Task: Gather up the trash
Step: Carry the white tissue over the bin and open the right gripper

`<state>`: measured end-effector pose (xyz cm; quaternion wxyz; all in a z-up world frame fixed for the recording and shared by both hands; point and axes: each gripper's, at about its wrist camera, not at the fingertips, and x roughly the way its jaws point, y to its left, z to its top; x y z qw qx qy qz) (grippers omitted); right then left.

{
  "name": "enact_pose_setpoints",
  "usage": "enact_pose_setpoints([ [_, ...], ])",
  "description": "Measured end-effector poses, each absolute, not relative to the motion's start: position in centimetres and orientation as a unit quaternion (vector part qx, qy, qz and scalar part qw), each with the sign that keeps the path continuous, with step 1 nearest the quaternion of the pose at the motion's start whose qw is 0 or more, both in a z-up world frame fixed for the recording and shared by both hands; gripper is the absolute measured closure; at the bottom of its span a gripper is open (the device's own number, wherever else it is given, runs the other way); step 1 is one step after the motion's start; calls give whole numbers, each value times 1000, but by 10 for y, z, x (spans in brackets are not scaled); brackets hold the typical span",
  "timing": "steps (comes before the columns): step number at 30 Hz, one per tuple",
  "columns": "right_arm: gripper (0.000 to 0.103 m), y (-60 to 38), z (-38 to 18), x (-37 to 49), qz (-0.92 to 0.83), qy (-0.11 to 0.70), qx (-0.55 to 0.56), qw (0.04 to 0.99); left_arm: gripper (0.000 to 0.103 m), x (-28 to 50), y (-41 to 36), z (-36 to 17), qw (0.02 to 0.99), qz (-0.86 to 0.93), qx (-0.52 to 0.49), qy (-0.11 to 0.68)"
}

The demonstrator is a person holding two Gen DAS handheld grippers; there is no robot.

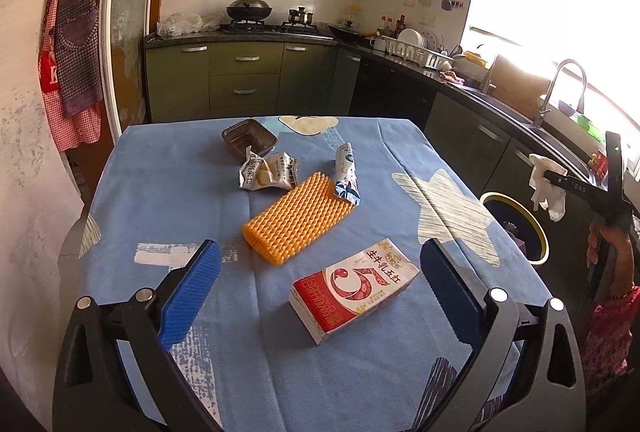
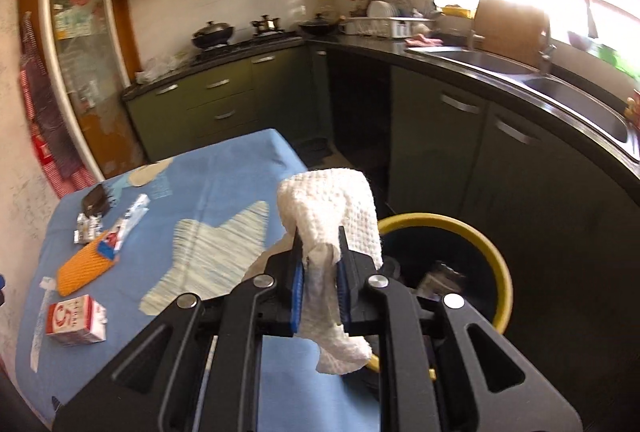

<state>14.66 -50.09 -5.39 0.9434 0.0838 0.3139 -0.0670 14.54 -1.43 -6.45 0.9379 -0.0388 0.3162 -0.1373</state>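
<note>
I am holding a crumpled white paper towel (image 2: 332, 232) in the right gripper (image 2: 320, 272), its blue pads pinched nearly together on the middle of the wad, with loose folds draping above and below the jaws. To drop it well, I am judging that I should carry it further right until the hanging tail sits fully over the mouth of the yellow-rimmed bin (image 2: 480, 240), then part the jaws wide so the soft paper does not cling to the ribbed pads. Right now the towel is hovering at the table's edge, just beside the bin's near rim, so a release here might catch the rim or fall to the floor.

My left gripper (image 1: 320, 272) is spread wide and gripping nothing, hovering low over the blue tablecloth (image 1: 160, 192). The red-and-white milk carton (image 1: 354, 288) is lying on its side between the two fingers, nearer the right one and touching neither. Just beyond it is lying an orange ridged mat (image 1: 298, 218). Past that, a crinkled silver wrapper (image 1: 266, 172) and a rolled snack wrapper (image 1: 347, 174) are resting beside the mat's far end, the rolled one touching its corner. Farthest off, a dark plastic tray (image 1: 250, 142) is sitting just behind the silver wrapper.
</note>
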Motion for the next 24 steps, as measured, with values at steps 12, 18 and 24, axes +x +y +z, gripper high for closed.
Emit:
enact_pose_setpoints([
  [12, 60, -588, -109, 178, -194, 369, 98, 903, 5, 158, -46, -72, 928, -165, -12, 334],
  [18, 47, -602, -122, 176, -204, 368, 126, 898, 5, 161, -56, -77, 922, -177, -2, 343],
  [24, 37, -579, -111, 161, -170, 356, 117, 912, 5, 170, -66, -84, 915, -199, 27, 350],
])
